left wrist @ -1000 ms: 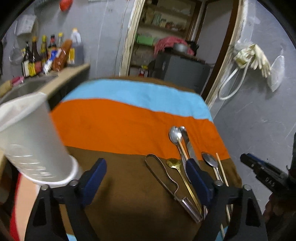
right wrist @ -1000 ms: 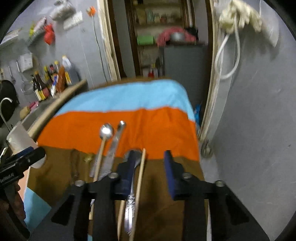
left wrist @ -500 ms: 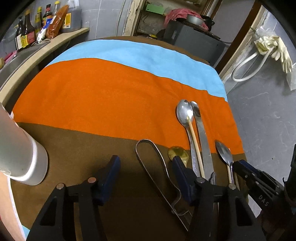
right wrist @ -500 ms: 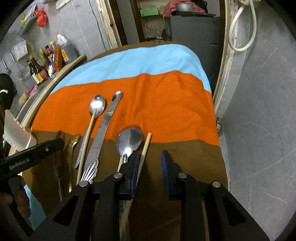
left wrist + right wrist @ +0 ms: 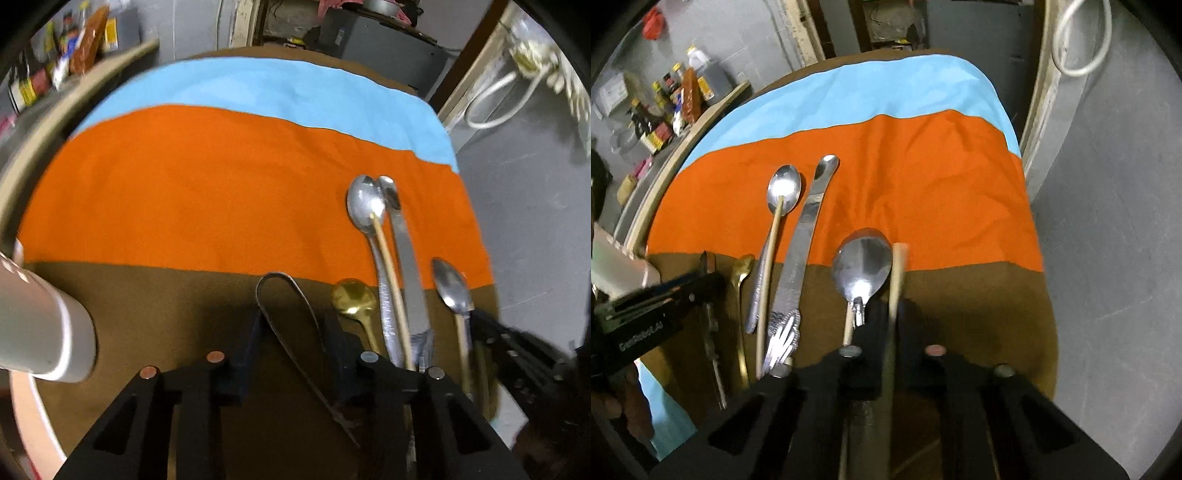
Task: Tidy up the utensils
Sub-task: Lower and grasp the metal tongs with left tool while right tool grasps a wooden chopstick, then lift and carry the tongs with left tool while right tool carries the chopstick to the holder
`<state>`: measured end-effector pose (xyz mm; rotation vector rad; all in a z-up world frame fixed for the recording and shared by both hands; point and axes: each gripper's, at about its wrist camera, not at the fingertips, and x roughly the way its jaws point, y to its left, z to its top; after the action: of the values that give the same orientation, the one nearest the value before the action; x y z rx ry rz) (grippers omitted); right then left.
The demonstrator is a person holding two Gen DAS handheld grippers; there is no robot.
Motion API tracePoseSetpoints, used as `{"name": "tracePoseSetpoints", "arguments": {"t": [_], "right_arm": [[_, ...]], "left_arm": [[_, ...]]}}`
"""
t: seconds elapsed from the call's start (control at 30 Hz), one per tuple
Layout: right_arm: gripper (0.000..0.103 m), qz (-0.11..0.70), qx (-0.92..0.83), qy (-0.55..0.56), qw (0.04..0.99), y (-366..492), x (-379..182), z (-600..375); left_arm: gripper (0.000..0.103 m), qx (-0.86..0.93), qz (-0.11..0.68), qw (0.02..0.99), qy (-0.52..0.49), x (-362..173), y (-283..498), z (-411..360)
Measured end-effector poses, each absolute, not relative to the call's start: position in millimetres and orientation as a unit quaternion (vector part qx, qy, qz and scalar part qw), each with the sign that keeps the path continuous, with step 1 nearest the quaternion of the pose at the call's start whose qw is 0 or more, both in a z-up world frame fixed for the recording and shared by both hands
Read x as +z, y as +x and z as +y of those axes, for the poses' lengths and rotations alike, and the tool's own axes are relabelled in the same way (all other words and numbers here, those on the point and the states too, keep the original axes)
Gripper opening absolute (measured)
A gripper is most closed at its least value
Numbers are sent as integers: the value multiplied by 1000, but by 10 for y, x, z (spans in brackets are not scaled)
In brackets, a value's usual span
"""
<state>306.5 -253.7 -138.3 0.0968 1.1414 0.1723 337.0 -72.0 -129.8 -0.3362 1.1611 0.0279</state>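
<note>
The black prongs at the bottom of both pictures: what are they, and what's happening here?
No robot here: a person holds a gripper in each hand, each with a camera looking along its jaws. One picture is from the left gripper, the other from the right gripper. On the striped cloth lie spoons, a knife, tongs and chopsticks; a white cup stands nearby. The left jaws are closing around the tongs; the right jaws are shut on one chopstick.

Both claws tip steeply down over the bench [image 5: 184, 314]. The left claw [image 5: 291, 332] is closing, its dark pads either side of the metal tongs [image 5: 291, 317]. The right claw [image 5: 892, 314] is clamped tight on a wooden chopstick [image 5: 897, 273], beside the tongs' far neighbours.
</note>
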Motion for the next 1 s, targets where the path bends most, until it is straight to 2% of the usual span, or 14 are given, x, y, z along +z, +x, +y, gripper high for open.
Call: {"name": "tracePoseSetpoints", "arguments": {"t": [0.07,0.2,0.37,0.53,1.0], "right_arm": [[4,539,75,73,836,3044,-1364,-2588],[4,516,59,115,847,2852,-1187,-2688],[4,427,76,182,883,2425,-761,-2707],[4,334,113,183,918,2208,-427,-2396],[4,126,260,221,932,2365,630,-1057]], "left_arm": [[25,-4,543,819,-187,-1278,3342,-639],[23,-43,505,837,-207,-1081,3182,-500],[23,-79,437,872,-206,-699,2909,-346],[22,-81,361,906,-207,-248,2612,-73],[22,-48,238,945,-220,918,2034,1208]]}}
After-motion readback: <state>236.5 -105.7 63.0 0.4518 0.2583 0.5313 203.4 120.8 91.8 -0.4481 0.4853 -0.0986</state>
